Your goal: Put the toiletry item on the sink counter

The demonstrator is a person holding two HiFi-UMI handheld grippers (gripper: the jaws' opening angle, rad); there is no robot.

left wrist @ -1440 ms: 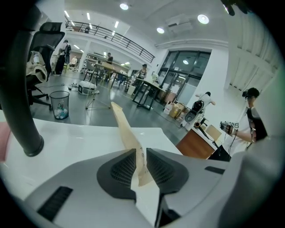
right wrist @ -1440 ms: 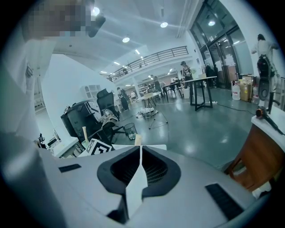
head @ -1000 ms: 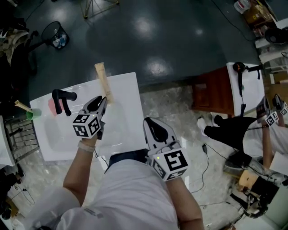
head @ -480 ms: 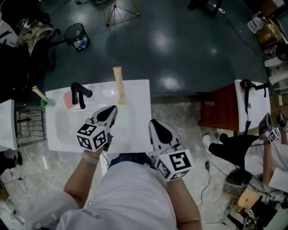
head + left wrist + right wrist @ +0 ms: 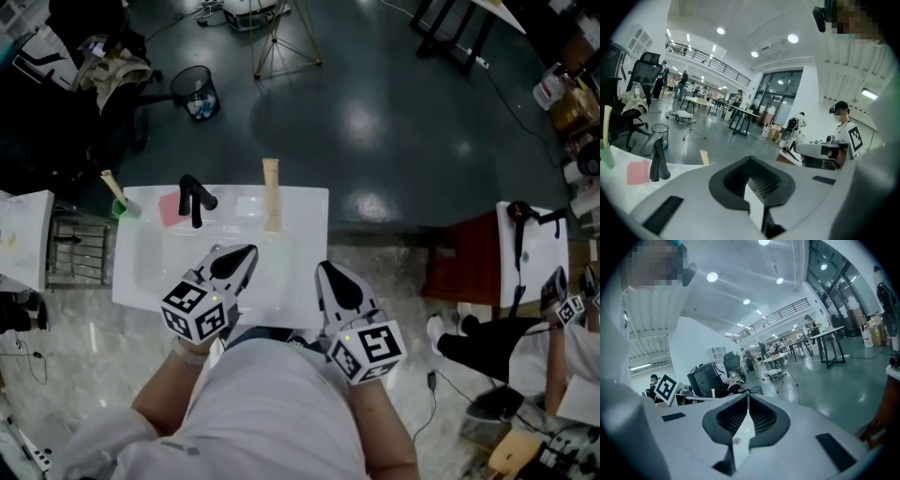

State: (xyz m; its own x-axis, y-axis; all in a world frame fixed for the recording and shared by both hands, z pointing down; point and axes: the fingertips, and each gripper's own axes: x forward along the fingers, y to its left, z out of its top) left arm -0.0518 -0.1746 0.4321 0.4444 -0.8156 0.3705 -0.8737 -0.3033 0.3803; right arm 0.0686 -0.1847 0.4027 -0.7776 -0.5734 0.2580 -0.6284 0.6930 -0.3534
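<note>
A white sink counter (image 5: 305,220) fills the middle left of the head view. Beyond it, across the upper frame, lies a dark glossy floor (image 5: 375,94) with a wire bin (image 5: 197,92) at upper left and a tripod (image 5: 281,42) at the top. A pale stone-look floor (image 5: 75,328) runs under the counter's near side. A red-brown cabinet (image 5: 464,258) stands well to the right.

The tube (image 5: 271,194) lies flat on the counter's far rim, right of the black faucet (image 5: 193,200). Its long axis runs almost straight up and down the frame. Its upper end pokes past the far edge over the dark floor, and its lower end rests on the white. I can't tell which end is the cap. A pink pad (image 5: 170,209) sits left of the faucet, with a green cup (image 5: 127,208) at the far left corner.

My left gripper (image 5: 244,256) hovers over the counter's near part, below the tube and apart from it; its fingers are pressed together on nothing. My right gripper (image 5: 328,274) hangs at the counter's lower right corner, fingers likewise closed and empty.
</note>
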